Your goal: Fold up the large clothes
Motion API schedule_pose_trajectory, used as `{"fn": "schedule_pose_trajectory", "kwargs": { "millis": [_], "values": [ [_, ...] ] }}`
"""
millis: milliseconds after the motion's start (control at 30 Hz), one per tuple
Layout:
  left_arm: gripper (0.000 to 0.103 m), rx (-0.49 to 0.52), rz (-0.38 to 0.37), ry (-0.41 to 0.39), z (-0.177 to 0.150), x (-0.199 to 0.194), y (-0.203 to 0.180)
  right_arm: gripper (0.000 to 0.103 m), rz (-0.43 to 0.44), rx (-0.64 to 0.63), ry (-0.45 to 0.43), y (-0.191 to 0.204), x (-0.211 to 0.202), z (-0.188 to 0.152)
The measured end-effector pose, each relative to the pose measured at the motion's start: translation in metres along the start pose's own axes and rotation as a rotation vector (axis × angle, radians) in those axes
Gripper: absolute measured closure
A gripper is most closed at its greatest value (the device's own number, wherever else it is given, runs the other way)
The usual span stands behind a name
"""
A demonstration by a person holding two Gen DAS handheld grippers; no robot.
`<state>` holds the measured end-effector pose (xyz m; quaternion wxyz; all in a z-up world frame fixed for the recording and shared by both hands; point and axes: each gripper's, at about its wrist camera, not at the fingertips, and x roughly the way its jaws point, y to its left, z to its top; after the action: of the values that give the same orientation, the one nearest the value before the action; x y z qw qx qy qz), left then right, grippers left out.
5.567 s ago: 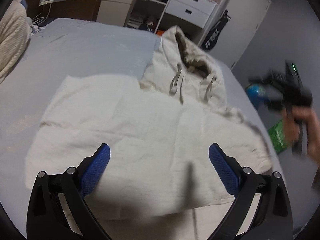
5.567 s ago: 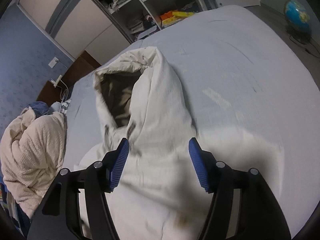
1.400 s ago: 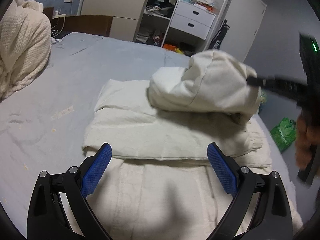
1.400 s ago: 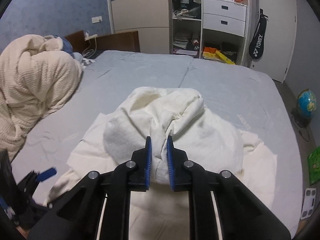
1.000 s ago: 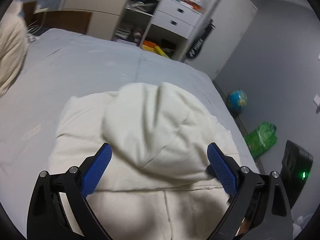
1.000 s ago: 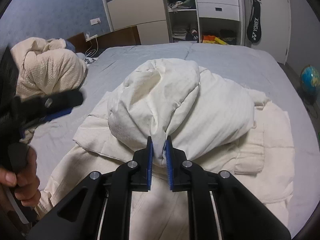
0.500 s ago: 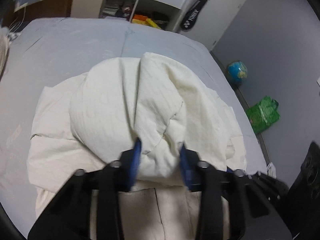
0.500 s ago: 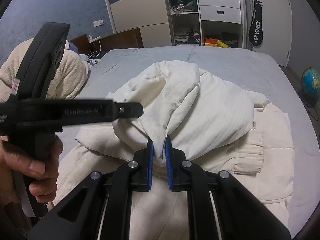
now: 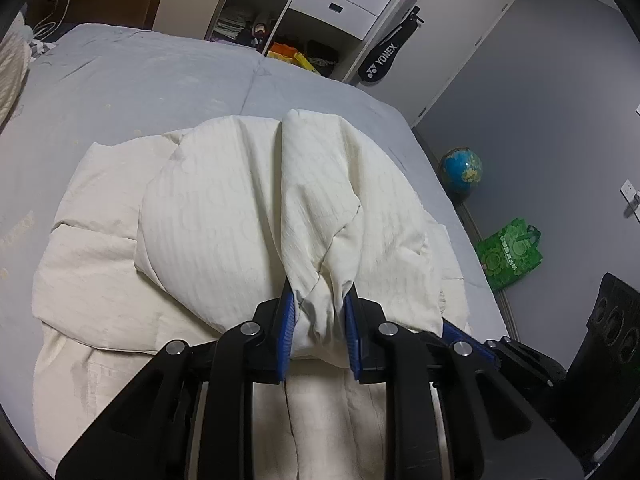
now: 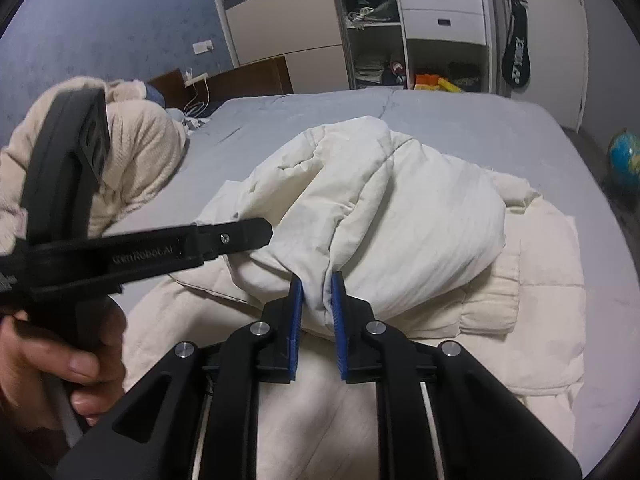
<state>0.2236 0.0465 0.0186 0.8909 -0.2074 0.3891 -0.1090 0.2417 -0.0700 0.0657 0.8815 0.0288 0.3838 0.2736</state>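
We see the hoodie (image 9: 100,264) lying on the bed (image 9: 160,76), its hood (image 9: 224,216) folded forward on top of the body, with our left gripper (image 9: 320,312) and right gripper (image 10: 316,300) each pinching the hood's near edge. In the right wrist view a blanket (image 10: 148,152) sits heaped at the left on the bed, the shelves (image 10: 372,36) stand behind the bed, and the globe (image 10: 624,156) is on the floor to the right. In the left wrist view a bag (image 9: 510,254) lies on the floor nearer than the globe.
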Motion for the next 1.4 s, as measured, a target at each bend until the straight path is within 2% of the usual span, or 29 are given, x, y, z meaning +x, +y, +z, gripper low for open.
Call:
{"fn": "schedule_pose_trajectory", "kwargs": {
  "millis": [100, 267, 367, 433, 467, 600, 800, 1000, 1267, 1333, 1400],
  "values": [
    [0.082, -0.006, 0.003, -0.004, -0.001, 0.001, 0.002, 0.089, 0.023, 0.035, -0.023, -0.005, -0.007, 0.003],
    [0.082, -0.027, 0.007, 0.004, -0.008, 0.005, 0.012, 0.088, 0.008, 0.126, -0.089, -0.02, -0.02, 0.022],
    [0.082, -0.038, 0.005, 0.008, -0.013, 0.007, 0.017, 0.08, 0.008, 0.14, -0.068, -0.025, -0.009, 0.043],
    [0.082, -0.049, 0.006, 0.015, -0.016, 0.01, 0.019, 0.072, 0.012, 0.135, -0.03, -0.027, 0.008, 0.052],
    [0.082, -0.05, 0.01, 0.018, -0.017, 0.012, 0.02, 0.072, 0.009, 0.134, -0.003, -0.028, 0.018, 0.053],
    [0.082, -0.059, 0.029, 0.043, -0.021, 0.022, 0.028, 0.072, -0.107, 0.086, 0.106, -0.036, 0.058, 0.036],
    [0.077, -0.079, 0.04, 0.101, -0.036, 0.047, 0.043, 0.072, -0.212, -0.021, 0.167, -0.041, 0.086, -0.005],
    [0.076, -0.069, 0.04, 0.117, -0.045, 0.063, 0.05, 0.073, -0.193, -0.012, 0.16, -0.054, 0.098, -0.027],
    [0.076, -0.034, 0.056, 0.12, -0.044, 0.078, 0.04, 0.073, -0.18, -0.007, 0.146, -0.062, 0.107, -0.034],
    [0.075, -0.041, 0.039, 0.11, -0.046, 0.071, 0.038, 0.073, -0.173, -0.007, 0.137, -0.063, 0.105, -0.035],
    [0.068, -0.043, 0.016, 0.094, -0.047, 0.06, 0.043, 0.072, -0.165, -0.004, 0.127, -0.063, 0.101, -0.037]
  ]
}}
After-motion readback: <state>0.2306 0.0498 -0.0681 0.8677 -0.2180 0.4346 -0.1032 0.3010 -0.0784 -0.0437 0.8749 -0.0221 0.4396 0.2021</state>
